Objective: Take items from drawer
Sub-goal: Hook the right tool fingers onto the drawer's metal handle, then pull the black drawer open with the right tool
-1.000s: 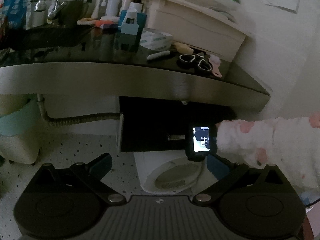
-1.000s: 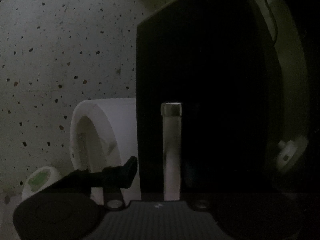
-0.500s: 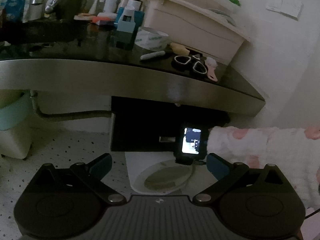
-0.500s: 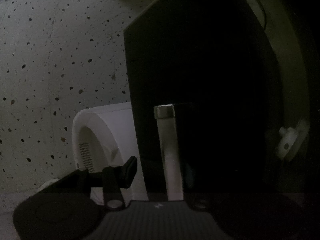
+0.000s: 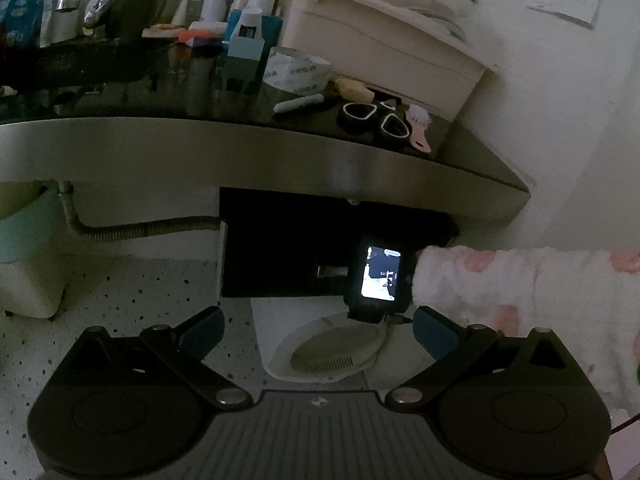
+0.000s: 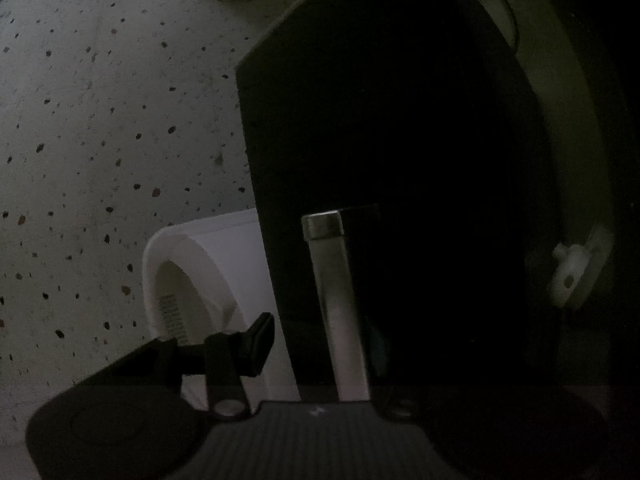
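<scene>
A black drawer front (image 5: 280, 256) sits under the counter, with a metal bar handle (image 5: 330, 271). A hand in a white, pink-spotted sleeve (image 5: 500, 280) holds the right gripper at that handle; its lit screen (image 5: 380, 276) faces me. In the right wrist view the handle (image 6: 332, 280) runs up between the fingers of my right gripper (image 6: 324, 340), against the dark drawer front (image 6: 400, 120). The left finger (image 6: 260, 340) stands clear of the bar; the right finger is lost in shadow. My left gripper (image 5: 316, 320) hangs back, open, with nothing between its blue pads.
The counter edge (image 5: 240, 148) overhangs the drawer; on it lie a tape roll (image 5: 298, 70), scissors (image 5: 376, 120), bottles and a cream box (image 5: 380, 40). A white tub (image 5: 320, 344) stands on the speckled floor below the drawer. A corrugated hose (image 5: 140, 230) and a teal bin (image 5: 20, 232) are at left.
The right wrist view has rolled a little, so the handle and drawer front lean more to the left. The left view has shifted slightly. Both grippers' openings look the same.
</scene>
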### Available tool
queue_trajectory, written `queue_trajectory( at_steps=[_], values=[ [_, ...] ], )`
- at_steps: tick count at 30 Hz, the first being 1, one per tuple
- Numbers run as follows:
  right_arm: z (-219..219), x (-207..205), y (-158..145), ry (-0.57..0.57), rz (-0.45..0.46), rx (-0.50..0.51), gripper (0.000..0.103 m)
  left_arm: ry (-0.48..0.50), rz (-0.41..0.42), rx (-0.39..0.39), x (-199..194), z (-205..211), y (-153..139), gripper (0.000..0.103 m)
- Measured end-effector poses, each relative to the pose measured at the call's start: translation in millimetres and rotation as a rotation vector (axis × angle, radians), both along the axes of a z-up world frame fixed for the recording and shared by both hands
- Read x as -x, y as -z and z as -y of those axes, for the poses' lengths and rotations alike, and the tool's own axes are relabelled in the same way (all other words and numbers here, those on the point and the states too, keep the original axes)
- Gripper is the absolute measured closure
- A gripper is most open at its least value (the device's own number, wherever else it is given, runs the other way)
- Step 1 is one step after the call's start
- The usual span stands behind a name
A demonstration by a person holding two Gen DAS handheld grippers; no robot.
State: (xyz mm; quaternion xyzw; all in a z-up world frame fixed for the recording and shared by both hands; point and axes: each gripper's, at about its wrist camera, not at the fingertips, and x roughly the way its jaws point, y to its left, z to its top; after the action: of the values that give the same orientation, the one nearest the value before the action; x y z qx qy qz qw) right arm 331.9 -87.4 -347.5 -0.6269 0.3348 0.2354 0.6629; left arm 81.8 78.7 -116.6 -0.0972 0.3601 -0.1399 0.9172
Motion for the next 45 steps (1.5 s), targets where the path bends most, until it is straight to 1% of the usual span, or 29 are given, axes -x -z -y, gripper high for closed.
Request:
queue_trajectory(
  at_steps=[9, 13, 16, 21, 30, 36, 40, 43, 45],
  values=[
    [-2.3, 4.9, 0.3, -0.001, -0.001, 0.008, 0.054, 0.015, -0.005, 0.006, -0.2, 2.1, 0.0, 0.001],
    [-0.5, 9.3, 0.2, 0.021, 0.02, -0.031, 0.054, 0.016, -0.017, 0.002, -1.4, 3.4, 0.7, 0.001],
    [-0.6, 11.7, 3.0, 0.029, 0.034, -0.03, 0.054, 0.02, -0.027, -0.001, -0.7, 4.3, 2.1, 0.001],
    [0.1, 11.1, 0.1, 0.024, 0.012, -0.033, 0.054, 0.026, -0.023, -0.004, 2.3, 4.8, 1.2, 0.001],
    [-1.3, 19.2, 7.0, 0.035, 0.063, -0.026, 0.054, 0.019, -0.027, -0.003, 5.0, 1.9, 0.9, 0.001],
    [1.9, 17.8, 2.9, 0.045, 0.041, -0.051, 0.054, 0.024, -0.025, -0.002, 7.0, 1.6, -0.4, 0.001],
    [-0.4, 22.8, 9.9, 0.03, 0.066, -0.012, 0.054, 0.023, -0.027, 0.004, 8.0, 0.6, -0.1, 0.001],
    [0.6, 21.8, 6.2, 0.061, 0.062, -0.053, 0.054, 0.026, -0.033, 0.002, 8.6, 1.5, 0.7, 0.001],
    [1.4, 23.5, 8.0, 0.05, 0.068, -0.043, 0.054, 0.029, -0.037, 0.001, 9.4, 2.2, 1.0, 0.001]
  ],
)
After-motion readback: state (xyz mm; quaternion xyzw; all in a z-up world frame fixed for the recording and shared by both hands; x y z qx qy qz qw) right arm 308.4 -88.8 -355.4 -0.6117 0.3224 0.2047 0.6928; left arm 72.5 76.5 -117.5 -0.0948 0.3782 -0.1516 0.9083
